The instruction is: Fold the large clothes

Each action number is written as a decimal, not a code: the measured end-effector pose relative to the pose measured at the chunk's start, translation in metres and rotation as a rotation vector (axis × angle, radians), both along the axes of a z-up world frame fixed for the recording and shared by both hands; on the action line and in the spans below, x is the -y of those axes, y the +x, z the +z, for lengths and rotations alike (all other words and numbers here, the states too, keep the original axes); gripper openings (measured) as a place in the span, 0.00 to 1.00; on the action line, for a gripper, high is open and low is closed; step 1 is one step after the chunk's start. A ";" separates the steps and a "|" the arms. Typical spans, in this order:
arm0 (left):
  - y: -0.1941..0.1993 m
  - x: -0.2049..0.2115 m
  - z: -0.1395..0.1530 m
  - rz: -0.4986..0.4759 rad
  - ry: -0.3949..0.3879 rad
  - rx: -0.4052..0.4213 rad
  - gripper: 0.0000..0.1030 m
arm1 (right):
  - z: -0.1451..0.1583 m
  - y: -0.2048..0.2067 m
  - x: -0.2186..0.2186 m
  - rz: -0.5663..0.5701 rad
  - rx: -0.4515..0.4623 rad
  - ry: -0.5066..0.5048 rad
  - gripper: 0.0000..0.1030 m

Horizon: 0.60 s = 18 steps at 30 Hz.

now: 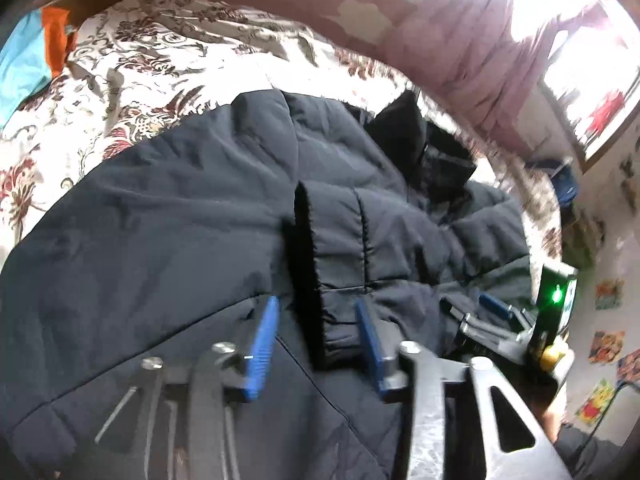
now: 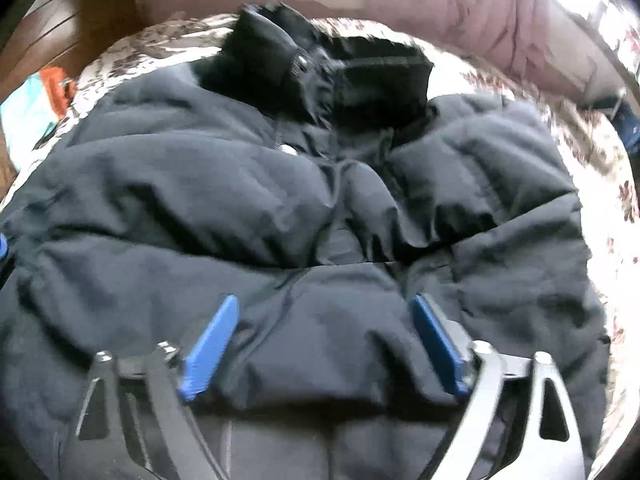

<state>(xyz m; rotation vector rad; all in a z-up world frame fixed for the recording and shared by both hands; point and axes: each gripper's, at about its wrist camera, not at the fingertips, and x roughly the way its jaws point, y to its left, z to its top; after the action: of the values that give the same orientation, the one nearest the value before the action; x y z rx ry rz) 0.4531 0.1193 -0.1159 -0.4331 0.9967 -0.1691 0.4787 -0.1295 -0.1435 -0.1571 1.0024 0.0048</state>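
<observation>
Jacket [image 2: 280, 200] spread on bed [image 1: 160, 64], collar [image 2: 320, 72] at far end, curtain [image 1: 460, 40] behind bed

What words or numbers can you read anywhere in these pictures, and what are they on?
None can be read.
Picture stickers on the wall: too blurred and small to tell whether they carry words.
Dark jacket on the flowered bedspread: no label or brand shows.
Left gripper and right gripper: no markings show.

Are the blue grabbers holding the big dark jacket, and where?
No. The left gripper and the right gripper both have their jaws apart above the jacket, pinching nothing.
</observation>
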 end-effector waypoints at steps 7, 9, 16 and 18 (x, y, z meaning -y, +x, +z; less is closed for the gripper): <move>-0.034 -0.030 0.017 0.094 -0.067 0.054 0.75 | 0.034 -0.034 -0.015 0.023 0.044 0.097 0.96; -0.048 -0.046 0.020 0.150 -0.095 0.051 0.82 | 0.041 -0.042 -0.016 0.020 0.043 0.132 0.96; -0.101 -0.104 0.004 0.406 -0.216 -0.053 0.95 | 0.050 -0.027 0.002 0.081 0.060 0.201 0.96; -0.118 -0.117 -0.003 0.493 -0.240 -0.070 1.00 | 0.050 -0.022 -0.012 0.104 0.067 0.208 0.96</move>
<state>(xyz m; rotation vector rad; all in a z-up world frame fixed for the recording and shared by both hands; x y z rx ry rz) 0.3355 0.2367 -0.1192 -0.8943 0.9131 0.1739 0.4563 -0.1174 -0.0935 -0.0182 0.9202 0.1968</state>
